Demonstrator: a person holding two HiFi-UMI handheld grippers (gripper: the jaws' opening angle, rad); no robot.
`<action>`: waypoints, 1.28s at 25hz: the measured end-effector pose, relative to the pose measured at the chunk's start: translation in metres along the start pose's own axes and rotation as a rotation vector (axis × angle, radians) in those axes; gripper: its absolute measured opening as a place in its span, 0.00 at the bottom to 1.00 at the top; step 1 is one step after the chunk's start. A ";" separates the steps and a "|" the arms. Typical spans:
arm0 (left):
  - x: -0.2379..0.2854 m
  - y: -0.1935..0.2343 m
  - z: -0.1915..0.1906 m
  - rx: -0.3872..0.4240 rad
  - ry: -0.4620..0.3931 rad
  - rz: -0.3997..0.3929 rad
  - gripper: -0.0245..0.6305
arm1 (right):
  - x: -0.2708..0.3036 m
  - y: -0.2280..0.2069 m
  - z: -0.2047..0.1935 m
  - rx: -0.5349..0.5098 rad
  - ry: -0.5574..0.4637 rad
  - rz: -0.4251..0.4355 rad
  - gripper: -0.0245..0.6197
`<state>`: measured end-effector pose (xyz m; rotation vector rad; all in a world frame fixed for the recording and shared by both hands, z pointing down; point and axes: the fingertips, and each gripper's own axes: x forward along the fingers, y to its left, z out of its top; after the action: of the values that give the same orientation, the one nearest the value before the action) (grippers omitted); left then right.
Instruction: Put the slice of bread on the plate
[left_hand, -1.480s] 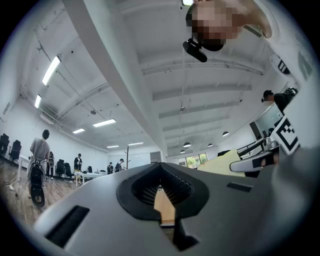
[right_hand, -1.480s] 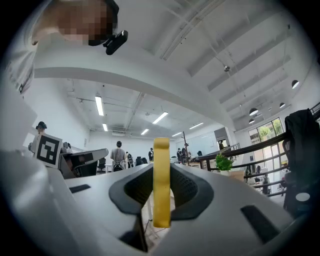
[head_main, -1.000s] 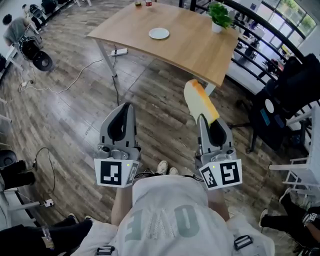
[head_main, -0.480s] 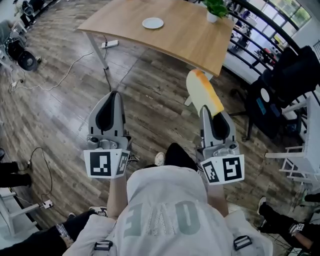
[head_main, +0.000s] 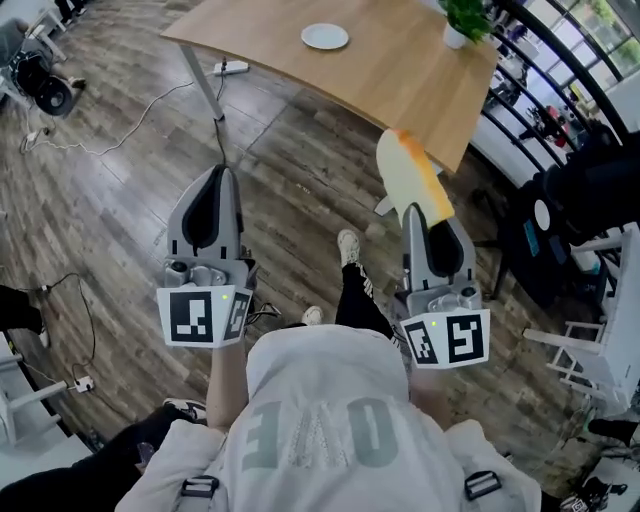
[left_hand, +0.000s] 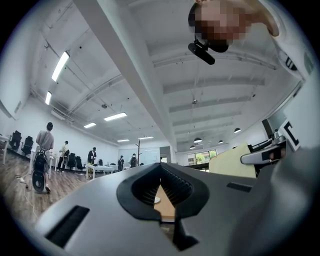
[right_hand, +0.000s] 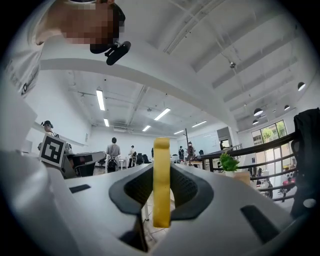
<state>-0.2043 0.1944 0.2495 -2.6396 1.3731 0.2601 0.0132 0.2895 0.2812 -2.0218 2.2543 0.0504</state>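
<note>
The slice of bread (head_main: 408, 176), pale with a yellow-orange crust, stands on edge in my right gripper (head_main: 424, 214), which is shut on its lower end. In the right gripper view the bread (right_hand: 161, 172) is a thin yellow strip pinched between the ribbed pads. The white plate (head_main: 325, 37) lies on the wooden table (head_main: 400, 75), well ahead of both grippers. My left gripper (head_main: 219, 173) is held level beside the right one; its tips meet and hold nothing. In the left gripper view (left_hand: 160, 168) the bread (left_hand: 233, 162) shows off to the right.
A potted plant (head_main: 464, 17) stands on the table's far right corner. The metal table leg (head_main: 203, 95) and a power strip with cables (head_main: 229, 68) are on the wood floor to the left. Dark chairs and railings (head_main: 585, 190) stand at the right. My shoe (head_main: 349, 247) is forward.
Both grippers have moved forward towards the table with the bread still held. A foot has stepped forward between them.
</note>
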 end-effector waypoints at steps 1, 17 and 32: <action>0.011 0.002 -0.002 0.007 -0.003 0.019 0.05 | 0.014 -0.010 -0.004 0.007 0.000 0.015 0.18; 0.233 0.016 -0.024 -0.002 -0.038 0.170 0.05 | 0.229 -0.147 0.000 0.030 -0.003 0.212 0.18; 0.344 0.074 -0.065 -0.018 -0.003 0.154 0.05 | 0.353 -0.171 -0.027 0.003 0.039 0.214 0.18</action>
<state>-0.0654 -0.1353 0.2309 -2.5496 1.5830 0.2957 0.1444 -0.0817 0.2795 -1.7875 2.4838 0.0258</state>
